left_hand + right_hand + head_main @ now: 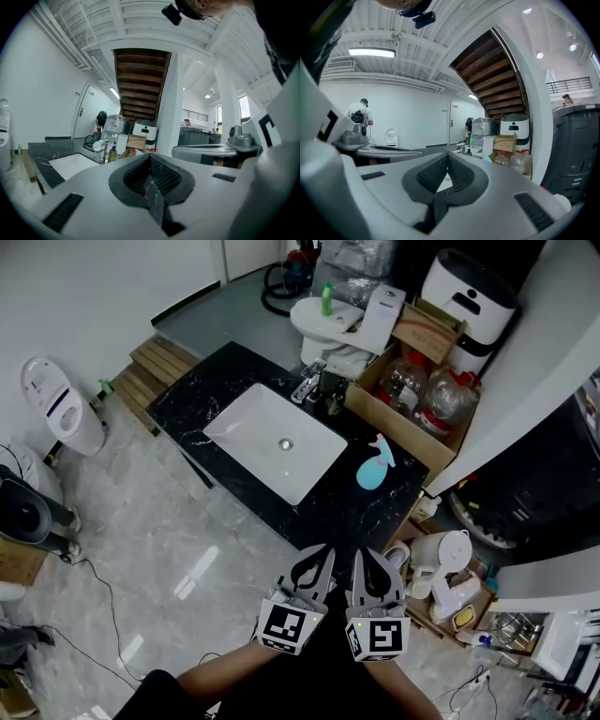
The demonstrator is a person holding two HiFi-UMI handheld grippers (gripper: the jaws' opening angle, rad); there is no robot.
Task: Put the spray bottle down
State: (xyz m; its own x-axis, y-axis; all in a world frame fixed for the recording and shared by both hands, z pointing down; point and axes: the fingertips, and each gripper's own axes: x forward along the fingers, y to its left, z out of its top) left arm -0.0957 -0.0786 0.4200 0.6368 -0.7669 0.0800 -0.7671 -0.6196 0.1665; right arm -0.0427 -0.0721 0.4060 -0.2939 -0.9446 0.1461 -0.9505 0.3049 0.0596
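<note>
The spray bottle (375,465), light blue with a pink trigger, rests on the black marble counter (216,395) to the right of the white sink (277,442). No gripper touches it. My left gripper (314,561) and right gripper (374,564) hover side by side at the counter's near edge, well short of the bottle. In the left gripper view the left gripper (150,163) has its jaws pressed together with nothing in them. In the right gripper view the right gripper (446,160) also has its tips meeting, empty.
A faucet (307,385) stands behind the sink. A cardboard box (412,390) with plastic bottles sits at the counter's far right. A white kettle (442,557) and clutter lie low to the right. A white toilet (58,404) stands on the floor at left.
</note>
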